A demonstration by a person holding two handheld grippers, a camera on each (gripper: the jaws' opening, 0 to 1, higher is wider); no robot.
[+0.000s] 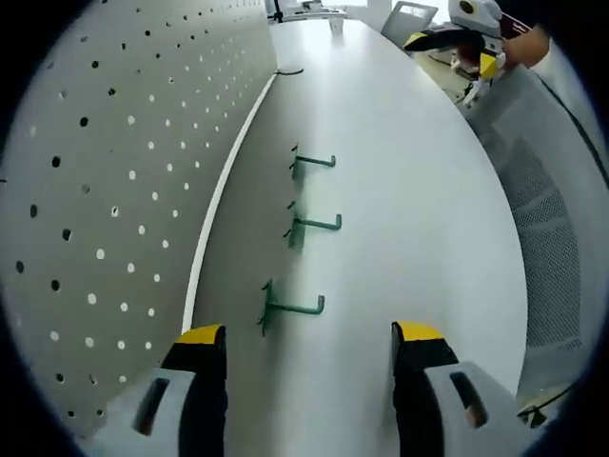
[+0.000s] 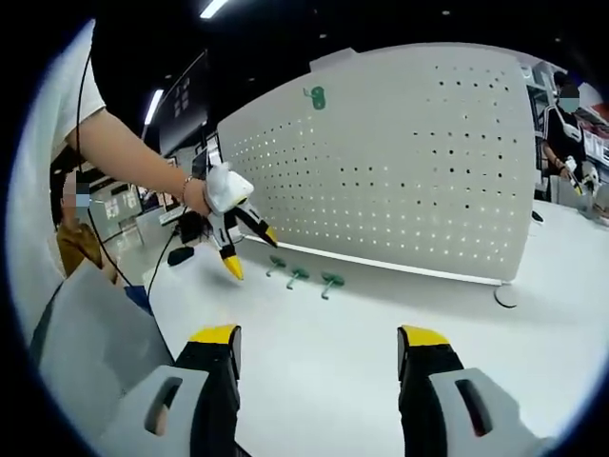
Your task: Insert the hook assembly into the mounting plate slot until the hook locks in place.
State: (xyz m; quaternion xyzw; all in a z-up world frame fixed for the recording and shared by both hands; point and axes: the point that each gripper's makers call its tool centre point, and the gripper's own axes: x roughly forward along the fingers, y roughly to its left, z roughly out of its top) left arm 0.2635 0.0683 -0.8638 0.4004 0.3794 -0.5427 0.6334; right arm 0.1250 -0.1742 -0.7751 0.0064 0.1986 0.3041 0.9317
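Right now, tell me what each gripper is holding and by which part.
Nothing is held. The left gripper and right gripper are both open and empty; the three green hooks lie untouched on the table beside the pegboard.

Three green hooks (image 1: 303, 221) lined up mid-frame on the white surface (image 1: 428, 219), pegboard (image 1: 114, 190) filling the left, left gripper (image 1: 309, 347) jaws apart at bottom.

Pegboard (image 1: 105, 190) cut off at edge

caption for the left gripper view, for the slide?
Open left tongs approach three green hooks lying on the white table beside the pegboard.
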